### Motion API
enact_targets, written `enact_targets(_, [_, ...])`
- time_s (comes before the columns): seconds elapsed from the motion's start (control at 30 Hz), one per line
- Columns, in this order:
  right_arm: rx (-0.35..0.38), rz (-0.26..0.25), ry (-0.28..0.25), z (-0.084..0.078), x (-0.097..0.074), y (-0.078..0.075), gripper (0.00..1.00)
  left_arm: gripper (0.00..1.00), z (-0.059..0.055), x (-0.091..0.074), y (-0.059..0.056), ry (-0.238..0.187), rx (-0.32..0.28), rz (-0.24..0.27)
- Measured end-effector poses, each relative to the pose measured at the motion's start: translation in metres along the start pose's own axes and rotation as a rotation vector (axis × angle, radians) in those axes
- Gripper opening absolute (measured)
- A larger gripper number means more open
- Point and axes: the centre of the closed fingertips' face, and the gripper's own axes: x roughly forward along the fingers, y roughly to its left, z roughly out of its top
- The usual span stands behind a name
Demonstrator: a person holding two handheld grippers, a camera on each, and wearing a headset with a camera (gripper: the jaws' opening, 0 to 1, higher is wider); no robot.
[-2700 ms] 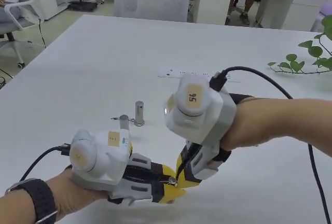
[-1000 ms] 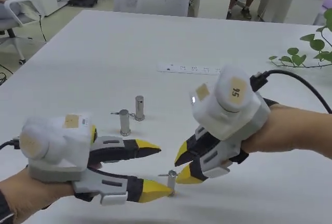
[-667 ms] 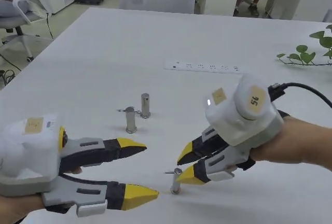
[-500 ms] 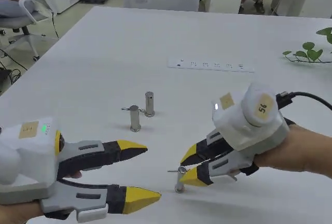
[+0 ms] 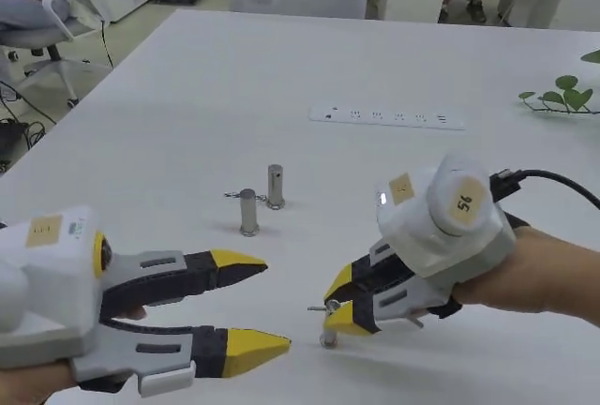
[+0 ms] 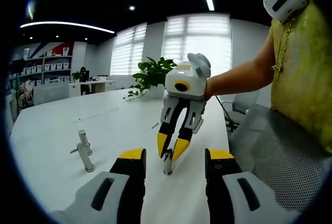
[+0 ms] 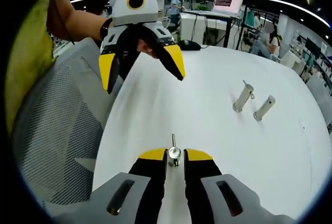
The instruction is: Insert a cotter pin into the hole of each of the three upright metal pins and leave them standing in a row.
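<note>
bench (image 5: 187,96): white, open office, power strip (image 5: 387,118) far side | near pin (image 5: 328,338): front edge, upright, axis vertical, cotter pin (image 5: 317,308) sideways through top | right gripper (image 5: 336,307) jaws clamped on its head | left gripper (image 5: 277,301) jaws apart, empty | rear pins (image 5: 248,211) upright

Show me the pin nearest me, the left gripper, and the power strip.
near pin (image 7: 174,154): right gripper view, its top end between the jaws.
left gripper (image 5: 263,302): head view, midway between its yellow fingertips.
power strip (image 5: 386,117): head view, middle of its top face.
</note>
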Motion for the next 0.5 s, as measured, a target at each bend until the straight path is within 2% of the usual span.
enact_targets(0.5, [0.005, -0.002, 0.008, -0.0018, 0.0018, -0.0028, 0.1, 0.41, -0.0018, -0.0041, 0.0059, 0.001, -0.001, 0.019])
